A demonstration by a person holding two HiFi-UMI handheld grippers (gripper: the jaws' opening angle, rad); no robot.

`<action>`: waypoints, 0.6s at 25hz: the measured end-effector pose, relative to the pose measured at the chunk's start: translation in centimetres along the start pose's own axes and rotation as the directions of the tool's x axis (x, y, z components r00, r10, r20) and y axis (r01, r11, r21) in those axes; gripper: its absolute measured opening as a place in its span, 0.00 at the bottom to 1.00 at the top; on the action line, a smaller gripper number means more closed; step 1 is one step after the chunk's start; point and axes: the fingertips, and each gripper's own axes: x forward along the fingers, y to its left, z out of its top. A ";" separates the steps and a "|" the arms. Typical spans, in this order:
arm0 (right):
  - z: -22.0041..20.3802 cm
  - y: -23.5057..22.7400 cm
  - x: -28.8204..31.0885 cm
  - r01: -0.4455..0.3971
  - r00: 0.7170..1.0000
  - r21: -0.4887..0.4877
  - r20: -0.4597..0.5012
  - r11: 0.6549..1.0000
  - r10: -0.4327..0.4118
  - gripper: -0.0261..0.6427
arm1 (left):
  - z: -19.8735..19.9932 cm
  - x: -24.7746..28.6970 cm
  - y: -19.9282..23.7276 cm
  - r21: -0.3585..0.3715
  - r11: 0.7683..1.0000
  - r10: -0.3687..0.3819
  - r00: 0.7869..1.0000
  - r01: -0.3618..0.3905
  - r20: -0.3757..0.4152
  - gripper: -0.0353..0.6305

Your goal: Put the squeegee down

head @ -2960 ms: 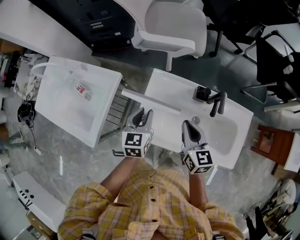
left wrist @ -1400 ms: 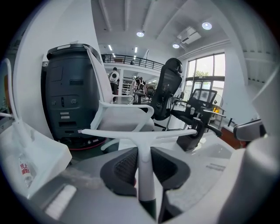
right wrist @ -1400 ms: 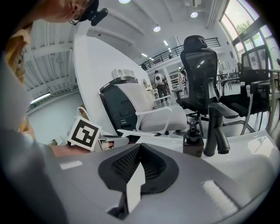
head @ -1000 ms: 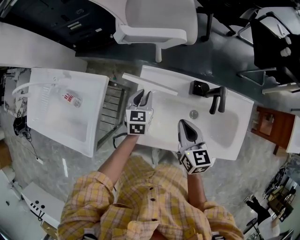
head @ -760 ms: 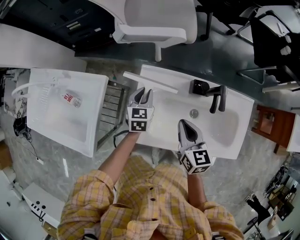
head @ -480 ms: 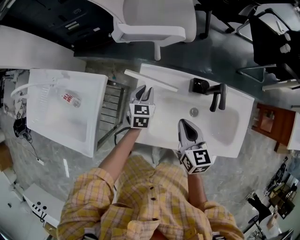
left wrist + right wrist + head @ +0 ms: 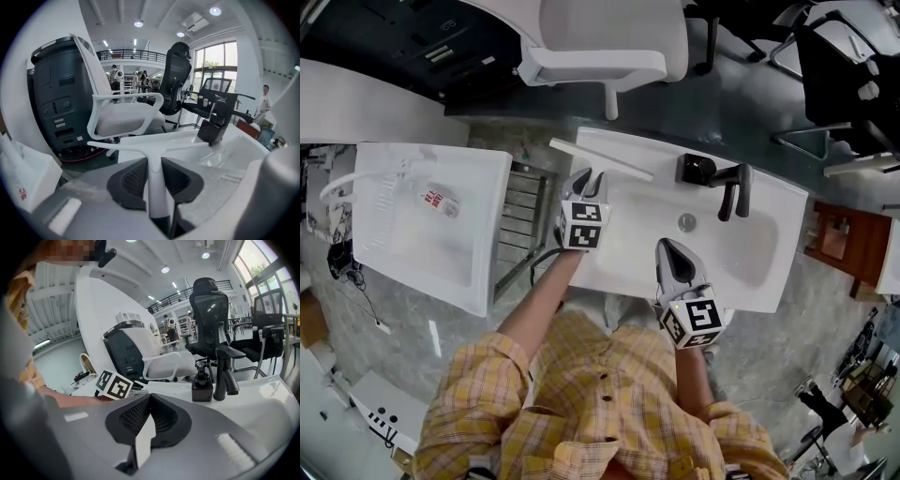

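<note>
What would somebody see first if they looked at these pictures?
Probably the white squeegee, gripped by its handle in the left tongs over the far left corner of the white sink. Next, the black faucet at the sink's back edge, and the person's yellow checked shirt at the bottom of the head view.

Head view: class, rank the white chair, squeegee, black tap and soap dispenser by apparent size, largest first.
1. White chair
2. Squeegee
3. Black tap
4. Soap dispenser

The last two look close in size, so their order is unsure.
</note>
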 end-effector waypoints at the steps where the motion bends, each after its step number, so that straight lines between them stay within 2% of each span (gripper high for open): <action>1: 0.0 -0.1 0.0 0.001 1.000 0.001 0.000 1.000 -0.001 0.04 | -0.1 0.1 0.0 0.000 1.000 0.002 1.000 -0.002 -0.004 0.18; 15: -0.4 -0.9 -0.5 0.012 1.000 0.011 -0.004 1.000 -0.012 0.04 | -0.8 1.1 0.2 0.000 1.000 0.018 0.999 -0.018 -0.045 0.18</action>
